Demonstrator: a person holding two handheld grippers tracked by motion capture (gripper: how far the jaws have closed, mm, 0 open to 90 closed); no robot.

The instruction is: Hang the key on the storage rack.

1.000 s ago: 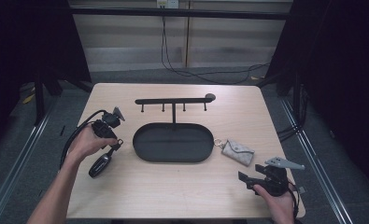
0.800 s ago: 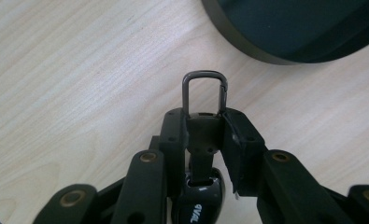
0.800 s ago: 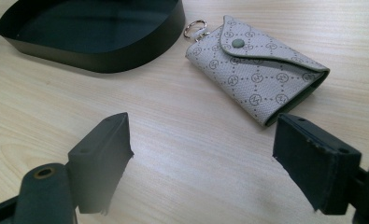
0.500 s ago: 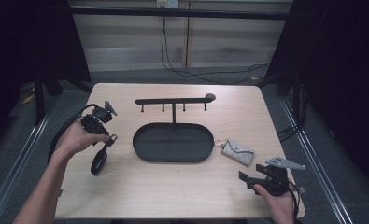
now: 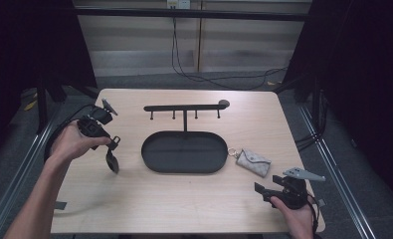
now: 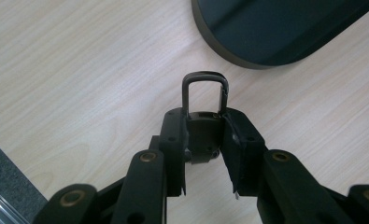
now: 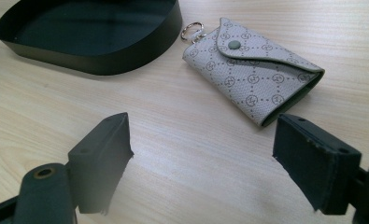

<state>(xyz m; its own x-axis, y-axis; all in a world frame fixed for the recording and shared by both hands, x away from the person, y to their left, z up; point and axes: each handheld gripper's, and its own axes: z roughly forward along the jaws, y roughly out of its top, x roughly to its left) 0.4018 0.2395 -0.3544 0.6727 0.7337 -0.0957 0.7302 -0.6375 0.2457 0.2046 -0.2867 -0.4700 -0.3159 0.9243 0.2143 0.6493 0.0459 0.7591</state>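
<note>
The left tongs (image 6: 205,140) are clamped on a small dark metal padlock (image 6: 203,122). In the left gripper view the lock body sits between the two black jaws and its U-shaped shackle projects past the jaw tips. In the high view the left tongs (image 5: 112,154) are held by the left hand (image 5: 72,142) above the left part of the light wooden tabletop (image 5: 134,199), left of the black oval metal tray (image 5: 184,152).

The right tongs (image 7: 201,163) stand wide apart with nothing between the jaws. In the high view the right tongs (image 5: 263,191) are held by the right hand (image 5: 293,214) near the near right corner of the tabletop.

A grey patterned fabric key pouch with a snap flap (image 7: 252,70) lies flat on the tabletop just beyond the right tongs. Its small silver key ring (image 7: 193,31) points toward the tray and lies just beside the tray wall (image 7: 126,60). In the high view the pouch (image 5: 253,163) lies just right of the tray, on the tray's near right side.

A black T-shaped hook rack (image 5: 184,108) rises from the far edge of the tray. Its horizontal bar carries four short pegs.
</note>
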